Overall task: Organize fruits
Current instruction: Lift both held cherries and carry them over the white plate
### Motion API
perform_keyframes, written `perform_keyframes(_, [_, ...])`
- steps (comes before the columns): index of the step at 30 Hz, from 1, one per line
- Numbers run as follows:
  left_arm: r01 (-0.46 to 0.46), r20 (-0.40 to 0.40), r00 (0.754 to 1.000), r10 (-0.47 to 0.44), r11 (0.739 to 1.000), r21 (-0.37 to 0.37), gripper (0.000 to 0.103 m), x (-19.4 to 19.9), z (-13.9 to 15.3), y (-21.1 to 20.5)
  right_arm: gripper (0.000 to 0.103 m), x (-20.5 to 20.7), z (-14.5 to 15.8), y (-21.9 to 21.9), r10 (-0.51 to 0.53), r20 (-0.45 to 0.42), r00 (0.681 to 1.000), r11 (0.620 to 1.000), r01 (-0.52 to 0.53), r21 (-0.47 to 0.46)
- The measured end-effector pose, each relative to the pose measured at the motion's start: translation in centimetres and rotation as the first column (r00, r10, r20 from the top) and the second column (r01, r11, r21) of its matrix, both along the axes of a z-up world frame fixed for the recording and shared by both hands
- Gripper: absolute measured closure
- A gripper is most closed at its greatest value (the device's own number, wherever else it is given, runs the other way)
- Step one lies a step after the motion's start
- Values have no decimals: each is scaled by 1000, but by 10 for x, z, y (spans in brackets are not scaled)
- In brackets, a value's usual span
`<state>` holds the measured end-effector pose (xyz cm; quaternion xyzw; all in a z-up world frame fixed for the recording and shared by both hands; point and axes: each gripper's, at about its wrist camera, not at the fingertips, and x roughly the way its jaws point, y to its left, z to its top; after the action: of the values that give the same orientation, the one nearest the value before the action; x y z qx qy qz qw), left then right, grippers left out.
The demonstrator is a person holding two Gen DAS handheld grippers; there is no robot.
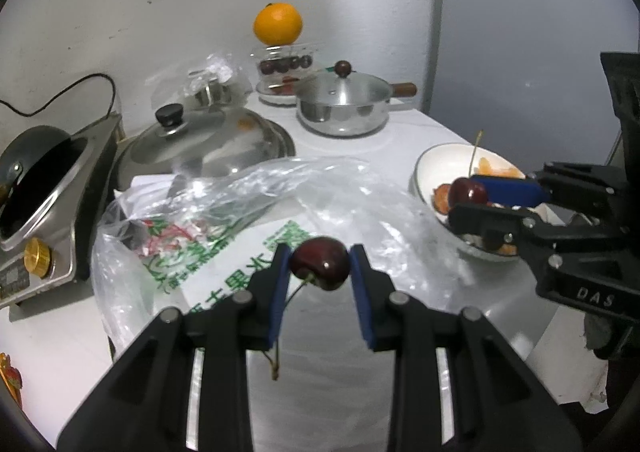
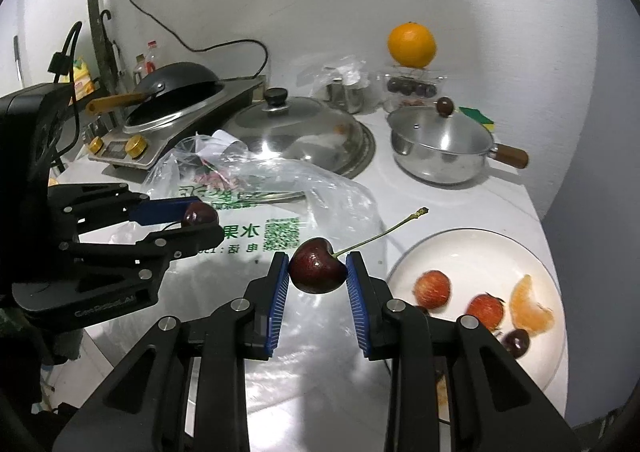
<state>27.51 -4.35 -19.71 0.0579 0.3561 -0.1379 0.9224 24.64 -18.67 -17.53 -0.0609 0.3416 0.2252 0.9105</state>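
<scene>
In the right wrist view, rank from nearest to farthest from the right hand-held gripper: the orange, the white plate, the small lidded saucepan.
From the right hand-held gripper, shut on a cherry:
1. White plate, just to its right, holding fruit pieces.
2. Small lidded saucepan, farther back on the right.
3. Orange, farthest, perched on a clear container by the wall.
</scene>
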Motion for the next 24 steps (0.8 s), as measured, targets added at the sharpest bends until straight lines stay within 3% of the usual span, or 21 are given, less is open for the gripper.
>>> perform_keyframes(24, [65,19,998,-65,998,25,72,-18,17,-56,72,-20,8,-63,-71,21,997,997,70,28])
